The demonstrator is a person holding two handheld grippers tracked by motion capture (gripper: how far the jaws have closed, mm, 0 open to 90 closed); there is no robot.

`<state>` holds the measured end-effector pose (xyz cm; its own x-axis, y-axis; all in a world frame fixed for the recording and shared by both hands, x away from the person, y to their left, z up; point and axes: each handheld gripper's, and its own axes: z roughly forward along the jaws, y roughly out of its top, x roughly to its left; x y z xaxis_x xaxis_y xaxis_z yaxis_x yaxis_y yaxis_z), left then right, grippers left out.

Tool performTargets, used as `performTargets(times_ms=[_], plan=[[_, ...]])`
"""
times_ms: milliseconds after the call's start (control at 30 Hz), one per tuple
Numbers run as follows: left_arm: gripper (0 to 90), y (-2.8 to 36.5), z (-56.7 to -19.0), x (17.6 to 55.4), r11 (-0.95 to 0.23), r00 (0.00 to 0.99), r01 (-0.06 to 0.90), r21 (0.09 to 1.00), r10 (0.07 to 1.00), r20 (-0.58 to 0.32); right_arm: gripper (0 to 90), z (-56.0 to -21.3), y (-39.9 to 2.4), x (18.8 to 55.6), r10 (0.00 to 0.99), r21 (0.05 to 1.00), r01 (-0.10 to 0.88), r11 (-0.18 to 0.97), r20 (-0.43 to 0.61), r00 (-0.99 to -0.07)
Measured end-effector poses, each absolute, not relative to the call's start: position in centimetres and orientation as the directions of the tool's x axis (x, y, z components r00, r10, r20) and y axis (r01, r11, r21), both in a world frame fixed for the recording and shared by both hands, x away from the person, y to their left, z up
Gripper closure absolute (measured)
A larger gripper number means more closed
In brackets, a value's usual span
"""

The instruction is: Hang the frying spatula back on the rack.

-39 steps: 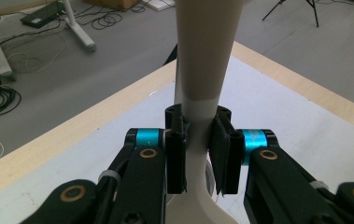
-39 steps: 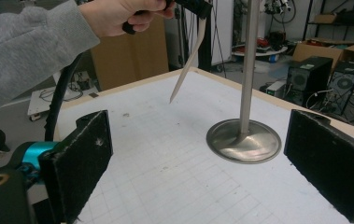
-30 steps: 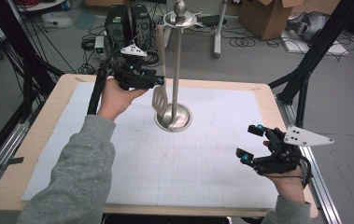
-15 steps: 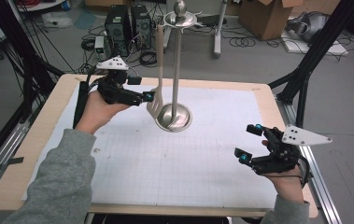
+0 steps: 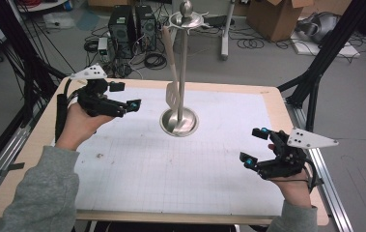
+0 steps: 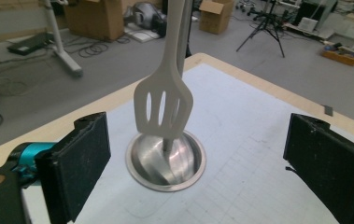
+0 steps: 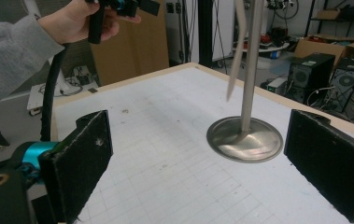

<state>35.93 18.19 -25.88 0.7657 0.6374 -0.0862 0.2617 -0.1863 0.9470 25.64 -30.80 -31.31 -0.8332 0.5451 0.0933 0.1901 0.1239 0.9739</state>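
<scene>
A steel stand (image 5: 179, 122) with a round base and a tall pole rises at the middle back of the table. A beige slotted spatula (image 5: 172, 92) hangs from its top, blade just above the base. My left gripper (image 5: 126, 95) is held to the left of the stand, apart from the spatula, pointing at it. Its jaws have just been opening and nothing is between them. In the left gripper view the spatula (image 6: 163, 107) hangs ahead of the open left gripper (image 6: 195, 140), over the base (image 6: 165, 161). My right gripper (image 5: 252, 146) rests open near the right edge; the right gripper view shows the right gripper (image 7: 198, 158) facing the stand (image 7: 244, 137).
A white gridded mat (image 5: 171, 169) covers the wooden table (image 5: 35, 159). Black frame legs (image 5: 316, 72) stand at the table's corners. Computer towers (image 5: 132, 24), cardboard boxes (image 5: 272, 17) and cables lie on the floor beyond the far edge.
The left gripper was at the spatula beside the pole a second ago. It has let go and drawn back to the left with its jaws wider. The right gripper stayed put.
</scene>
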Motion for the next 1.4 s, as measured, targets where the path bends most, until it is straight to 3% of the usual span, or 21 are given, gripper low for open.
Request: performTargets(times_ms=[867,1067,1400], plan=[[6.7,23.1,-28.3,31.4,-0.124,0.723,0.222,0.967,0.687,-0.078,6.9,-31.4,-30.2,25.8,0.545,0.971,0.191,0.141,0.085,-0.834],[6.7,24.5,-28.8,30.1,-0.031,0.715,0.201,0.979,0.688,-0.125,6.9,-31.4,-30.0,26.1,0.545,0.972,0.189,0.141,0.083,-0.835],[6.7,26.5,-29.9,28.4,-0.067,0.671,0.193,0.979,0.737,-0.081,6.9,-31.6,-29.7,26.5,0.538,0.97,0.194,0.148,0.086,-0.839]])
